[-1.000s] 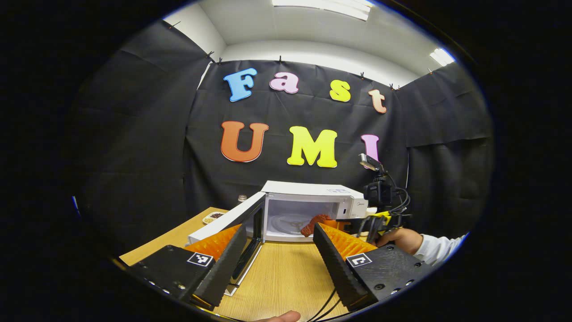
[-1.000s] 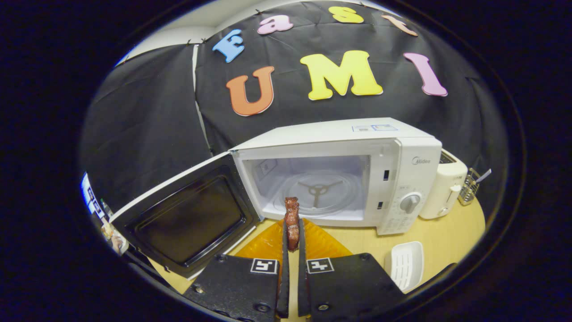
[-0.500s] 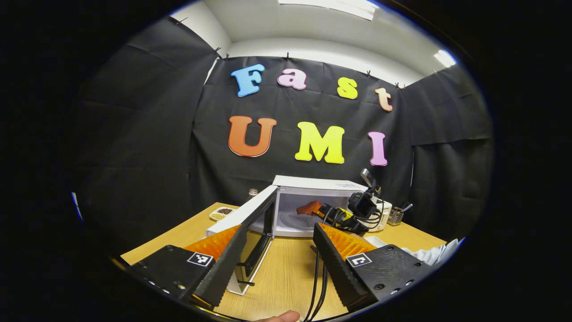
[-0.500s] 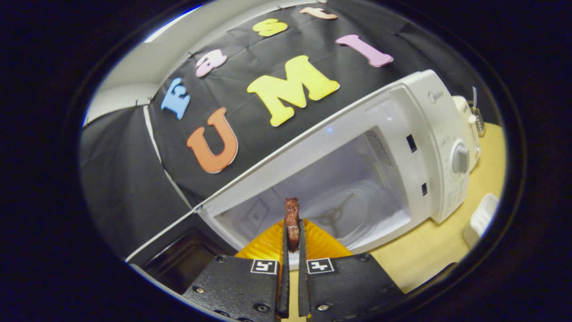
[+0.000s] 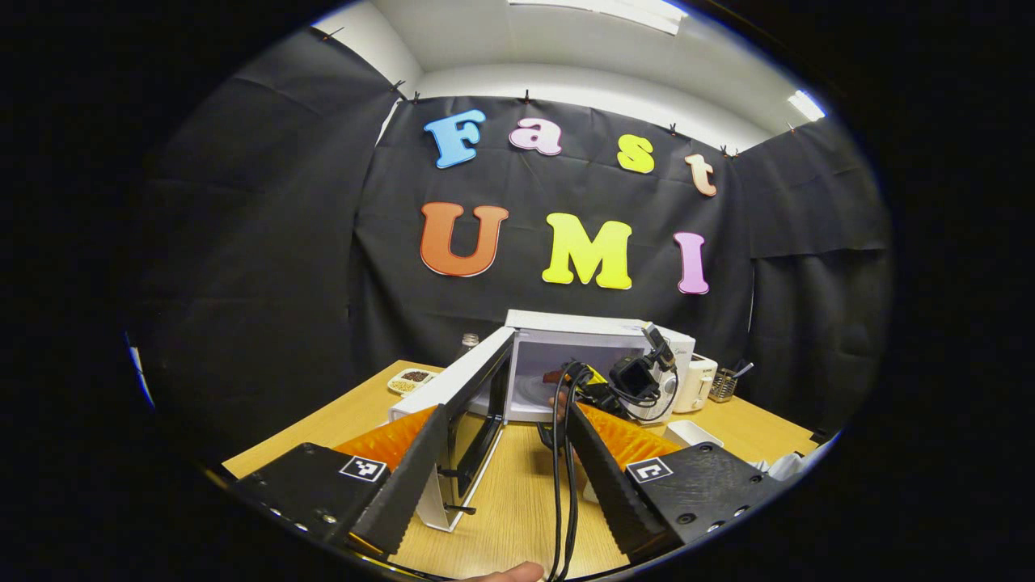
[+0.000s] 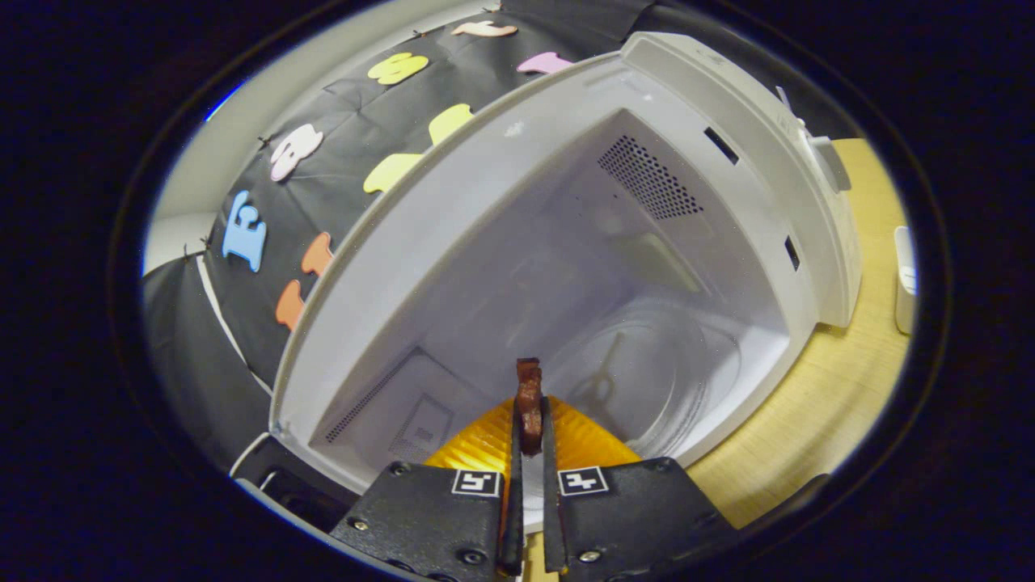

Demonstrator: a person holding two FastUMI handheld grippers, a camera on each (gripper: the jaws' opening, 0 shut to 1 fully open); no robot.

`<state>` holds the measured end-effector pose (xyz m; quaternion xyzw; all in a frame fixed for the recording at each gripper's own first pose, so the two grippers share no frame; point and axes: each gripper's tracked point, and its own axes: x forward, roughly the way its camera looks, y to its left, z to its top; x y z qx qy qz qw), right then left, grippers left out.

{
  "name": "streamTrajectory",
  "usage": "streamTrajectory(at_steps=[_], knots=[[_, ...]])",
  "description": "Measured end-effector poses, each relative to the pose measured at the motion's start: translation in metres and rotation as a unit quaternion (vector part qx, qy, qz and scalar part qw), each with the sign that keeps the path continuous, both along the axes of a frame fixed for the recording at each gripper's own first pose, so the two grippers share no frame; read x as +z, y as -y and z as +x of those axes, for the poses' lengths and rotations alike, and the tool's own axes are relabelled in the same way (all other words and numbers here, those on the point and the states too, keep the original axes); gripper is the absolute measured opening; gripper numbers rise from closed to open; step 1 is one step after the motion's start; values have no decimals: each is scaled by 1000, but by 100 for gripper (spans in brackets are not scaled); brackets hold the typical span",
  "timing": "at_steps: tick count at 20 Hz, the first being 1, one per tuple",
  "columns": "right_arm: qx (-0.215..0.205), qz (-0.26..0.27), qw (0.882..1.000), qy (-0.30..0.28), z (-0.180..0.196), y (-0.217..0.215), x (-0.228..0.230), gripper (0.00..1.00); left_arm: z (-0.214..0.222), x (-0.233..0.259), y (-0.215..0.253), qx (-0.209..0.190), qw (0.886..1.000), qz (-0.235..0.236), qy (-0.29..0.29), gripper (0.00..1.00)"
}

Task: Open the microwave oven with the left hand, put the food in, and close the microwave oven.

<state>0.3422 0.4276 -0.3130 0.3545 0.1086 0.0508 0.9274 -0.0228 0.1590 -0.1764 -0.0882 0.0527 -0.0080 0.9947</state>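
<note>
— Reddish-brown, that strip of food: where is it now?

— Pinched upright between my right gripper fingers, its top poking past their tips. A moment ago the microwave stood ahead of my jaws; now its white cavity surrounds them, with the glass turntable just beyond and to the right of the tips.

— So the carry is over?

— Nearly, I judge. The food is inside but unreleased; next I should lower it onto the turntable and let go.

— And your left gripper?

— Jaws spread wide, holding nothing. It has drawn back; the open door stands just ahead of its near finger, awaiting the closing push.
</note>
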Motion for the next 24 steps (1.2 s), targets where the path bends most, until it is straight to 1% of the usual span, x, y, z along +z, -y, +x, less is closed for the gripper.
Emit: streamTrajectory(at_steps=[1, 5, 7, 9, 10, 11, 13, 14, 16, 17, 19, 21, 24], knots=[[-11, -13, 1000, -1, 2, 4, -5, 13, 1, -1, 2, -2, 1000, 1, -1, 92], [-7, -39, 999, 1, 10, 8, -6, 17, 2, 3, 14, -16, 1000, -3, 4, 92], [-7, -62, 998, -2, 12, 11, -6, 18, 1, 7, 18, -20, 1000, -3, 8, 92], [-10, -91, 996, -4, 13, 14, -6, 22, 1, 6, 22, -22, 1000, -1, 7, 92], [-8, -102, 995, -10, 11, 14, -7, 11, 0, 5, 23, -22, 1000, 0, 5, 92], [-7, -109, 994, -9, 11, 14, -5, 25, -2, 7, 23, -21, 1000, 2, 7, 92], [-10, -140, 990, -15, 10, 17, -5, 28, -5, 15, 24, -20, 1000, 2, 15, 92], [-7, -168, 985, -21, 11, 17, -7, 34, -4, 15, 26, -22, 1000, 0, 17, 92], [4, -213, 977, -18, 7, 18, -2, 87, -8, 21, 29, -24, 999, 0, 22, 92], [10, -222, 975, -7, 5, 18, 4, 95, -9, 24, 30, -25, 999, 1, 24, 92], [14, -230, 973, 12, 2, 21, 18, 96, -12, 27, 32, -26, 999, 5, 26, 92], [13, -240, 970, 18, -6, 29, 28, 95, -14, 30, 33, -26, 999, 8, 28, 92], [28, -253, 967, 27, -24, 35, 40, 96, -19, 32, 32, -23, 999, 16, 26, 92]])
